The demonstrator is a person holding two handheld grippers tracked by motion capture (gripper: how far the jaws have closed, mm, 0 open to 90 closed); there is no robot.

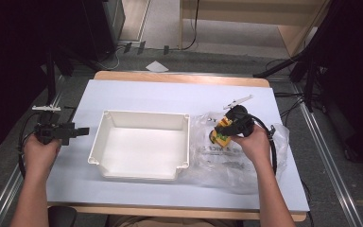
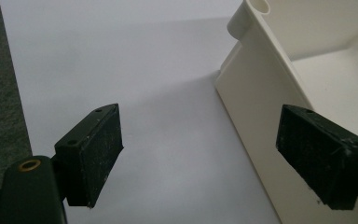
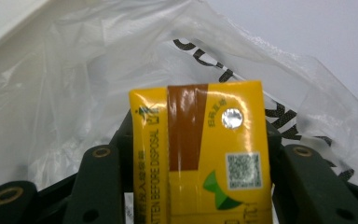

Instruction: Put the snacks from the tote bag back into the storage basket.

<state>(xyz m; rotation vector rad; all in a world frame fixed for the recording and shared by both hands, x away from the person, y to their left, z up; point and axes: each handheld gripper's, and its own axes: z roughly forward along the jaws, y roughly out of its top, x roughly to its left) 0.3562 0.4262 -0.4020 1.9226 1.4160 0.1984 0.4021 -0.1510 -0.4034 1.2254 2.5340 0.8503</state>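
**Right gripper pinches yellow carton over plastic bag; left gripper spread beside tub**

At the bottom of the high view, two forearms come in. Left hand (image 1: 40,152) at left-centre holds the left gripper (image 1: 78,132) just off the white board's (image 1: 170,94) left edge, pointing toward the tub. In the left gripper view its jaws are spread wide, nothing between them, board below, tub wall at right.

Centre frame: white rectangular tub (image 1: 101,137), (image 2: 256,88), open top, inside bare.

Right of centre: right hand (image 1: 253,142) holds the right gripper (image 1: 222,130) over a crumpled clear plastic bag (image 1: 217,163), (image 3: 65,84) with black print, lying just beside the tub's right wall. Jaws are pressed on a yellow carton (image 1: 223,128), (image 3: 200,149), brown stripe, foil straw hole, QR code, top end pointing away from the camera. Cannot tell whether the carton touches the bag.

Far, top of frame: floor, cables, wooden furniture.
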